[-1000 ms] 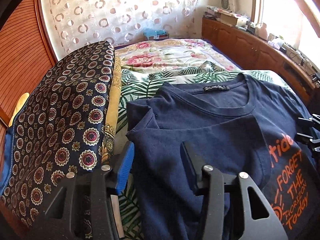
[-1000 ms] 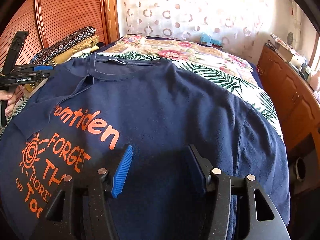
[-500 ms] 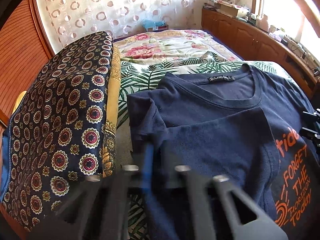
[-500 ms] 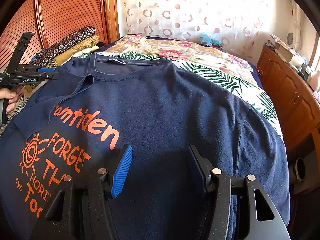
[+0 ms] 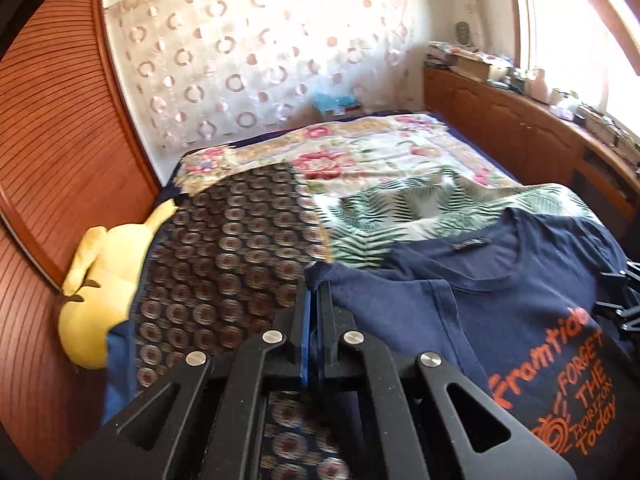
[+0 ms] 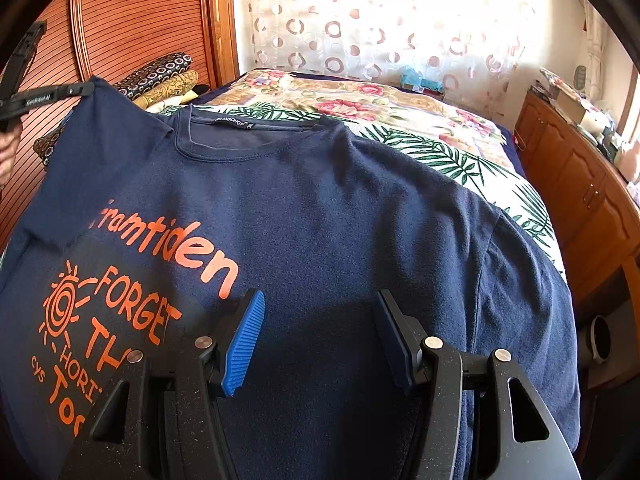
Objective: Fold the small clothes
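The left gripper (image 5: pixel 314 300), jaws pinching the sleeve edge of a navy T-shirt (image 6: pixel 320 208), lifts it to fold inward, while the right gripper (image 6: pixel 320 336) hovers over the shirt, jaws spread and empty.

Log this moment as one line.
left gripper: shut on sleeve, raised | right gripper: open over navy T-shirt | fold: started

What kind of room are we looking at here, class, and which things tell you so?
Most likely a bedroom: a bed with a floral bedspread, a sheer curtain behind it, and a wooden cabinet alongside.
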A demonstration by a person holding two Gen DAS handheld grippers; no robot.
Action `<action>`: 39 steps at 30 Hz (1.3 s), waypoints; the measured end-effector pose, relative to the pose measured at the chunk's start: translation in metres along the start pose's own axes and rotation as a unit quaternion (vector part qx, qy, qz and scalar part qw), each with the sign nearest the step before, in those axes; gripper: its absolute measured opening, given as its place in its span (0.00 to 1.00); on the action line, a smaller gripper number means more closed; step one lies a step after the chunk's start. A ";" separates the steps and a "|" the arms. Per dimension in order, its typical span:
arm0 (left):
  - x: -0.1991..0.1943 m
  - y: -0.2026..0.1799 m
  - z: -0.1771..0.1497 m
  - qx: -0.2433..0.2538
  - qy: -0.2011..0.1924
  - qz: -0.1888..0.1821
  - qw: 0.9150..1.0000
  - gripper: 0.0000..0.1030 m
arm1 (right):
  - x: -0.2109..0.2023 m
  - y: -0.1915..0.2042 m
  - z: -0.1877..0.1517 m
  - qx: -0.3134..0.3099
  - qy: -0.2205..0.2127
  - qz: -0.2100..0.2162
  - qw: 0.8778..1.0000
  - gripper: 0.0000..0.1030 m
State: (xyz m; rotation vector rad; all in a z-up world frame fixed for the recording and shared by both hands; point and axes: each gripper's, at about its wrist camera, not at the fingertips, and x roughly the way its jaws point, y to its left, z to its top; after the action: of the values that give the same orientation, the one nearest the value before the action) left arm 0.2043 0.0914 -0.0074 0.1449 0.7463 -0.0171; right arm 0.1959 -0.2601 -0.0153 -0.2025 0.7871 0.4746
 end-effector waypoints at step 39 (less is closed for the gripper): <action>-0.068 -0.086 -0.094 -0.028 -0.065 -0.109 0.992 0.81 | 0.003 -0.004 -0.001 0.001 0.004 0.002 1.000 0.72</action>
State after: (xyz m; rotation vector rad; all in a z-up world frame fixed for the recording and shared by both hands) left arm 0.0851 0.0164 -0.0403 0.0078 0.6294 -0.2107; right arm 0.1991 -0.2634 -0.0178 -0.2014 0.7967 0.4767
